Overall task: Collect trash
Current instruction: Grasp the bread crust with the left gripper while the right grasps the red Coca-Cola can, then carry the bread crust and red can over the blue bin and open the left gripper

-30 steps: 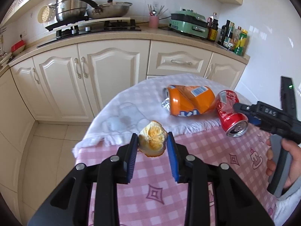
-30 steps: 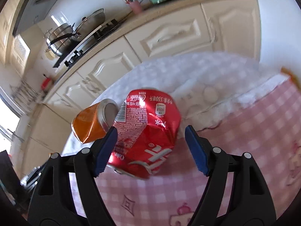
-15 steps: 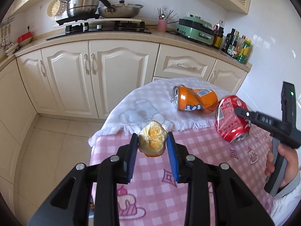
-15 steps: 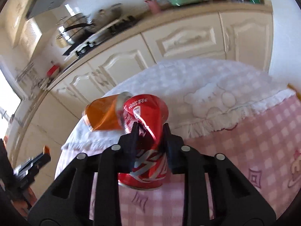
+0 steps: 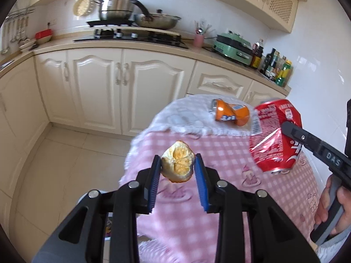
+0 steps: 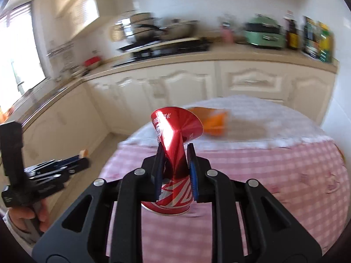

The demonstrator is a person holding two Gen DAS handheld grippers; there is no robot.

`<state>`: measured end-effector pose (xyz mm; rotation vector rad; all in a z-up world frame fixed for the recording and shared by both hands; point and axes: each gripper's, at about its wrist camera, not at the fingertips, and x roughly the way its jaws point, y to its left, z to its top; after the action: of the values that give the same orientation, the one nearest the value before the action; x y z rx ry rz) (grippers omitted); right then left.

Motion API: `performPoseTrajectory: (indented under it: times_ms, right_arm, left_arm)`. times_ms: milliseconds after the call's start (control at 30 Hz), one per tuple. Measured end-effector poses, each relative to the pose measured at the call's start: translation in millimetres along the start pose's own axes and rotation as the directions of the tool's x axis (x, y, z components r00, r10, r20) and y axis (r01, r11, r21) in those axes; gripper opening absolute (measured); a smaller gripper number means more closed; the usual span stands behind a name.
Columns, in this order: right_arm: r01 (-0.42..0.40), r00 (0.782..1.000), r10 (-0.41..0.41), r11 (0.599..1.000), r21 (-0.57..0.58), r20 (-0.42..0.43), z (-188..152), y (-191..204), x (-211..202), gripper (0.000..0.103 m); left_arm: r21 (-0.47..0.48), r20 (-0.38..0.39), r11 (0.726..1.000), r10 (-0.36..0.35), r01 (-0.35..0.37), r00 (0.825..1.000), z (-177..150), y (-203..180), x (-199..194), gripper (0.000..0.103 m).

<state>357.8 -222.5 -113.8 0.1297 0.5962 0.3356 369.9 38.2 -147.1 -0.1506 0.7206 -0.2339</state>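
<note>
My left gripper (image 5: 178, 172) is shut on a piece of orange peel (image 5: 178, 167) and holds it in the air over the near left edge of the round table (image 5: 197, 208). My right gripper (image 6: 175, 168) is shut on a crushed red cola can (image 6: 175, 144), squeezed flat at its middle and lifted above the pink checked cloth. The same red can (image 5: 274, 135) shows at the right of the left wrist view. A crushed orange soda can (image 5: 230, 115) lies on its side on the white cloth at the table's far side; it is blurred in the right wrist view (image 6: 212, 120).
Cream kitchen cabinets (image 5: 122, 92) run behind the table, with a stove, pots (image 5: 118, 8), a green appliance (image 5: 234, 47) and bottles (image 5: 276, 68) on the counter. Tiled floor (image 5: 61, 166) lies to the left of the table. The left gripper appears at the right wrist view's left edge (image 6: 54, 168).
My right gripper closed on the red can, crushed it and lifted it off the table. Both grippers pulled back and up from the table; the orange peel stayed in the left gripper.
</note>
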Motion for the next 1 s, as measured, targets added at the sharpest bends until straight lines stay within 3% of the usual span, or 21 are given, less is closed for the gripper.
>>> performPoseTrajectory:
  times_ms: [200,467,633,700,900,1000]
  right_arm:
    - [-0.168,0.984,0.161,0.980,-0.106,-0.069,-10,110,35,0.020]
    - [-0.295,0.946,0.264,0.941,-0.164,-0.189,-47,220,104,0.020]
    - [-0.291,0.933,0.236,0.938,-0.185,-0.271,-77,250,160,0.020]
    - [-0.254,0.942,0.187,0.940,-0.227,-0.280,-89,255,179,0.020]
    - [-0.207,0.935,0.122,0.950,-0.233,-0.334,-114,250,229,0.020]
    - [-0.190,0.932,0.097,0.951,-0.243,-0.350,-121,247,245,0.020]
  left_arm:
    - [-0.072,0.008,0.994,0.085,-0.084,0.996,-23,63,-39,0.030]
    - [-0.179,-0.049,0.961,0.205,-0.211,0.977,-58,163,-56,0.030]
    - [-0.224,-0.115,0.944,0.222,-0.243,0.968,-79,207,-33,0.030]
    - [-0.239,-0.147,0.939,0.217,-0.247,0.965,-87,224,-16,0.030]
    - [-0.272,-0.258,0.928,0.186,-0.255,0.948,-104,259,51,0.030]
    - [-0.271,-0.270,0.934,0.157,-0.232,0.950,-103,266,79,0.031]
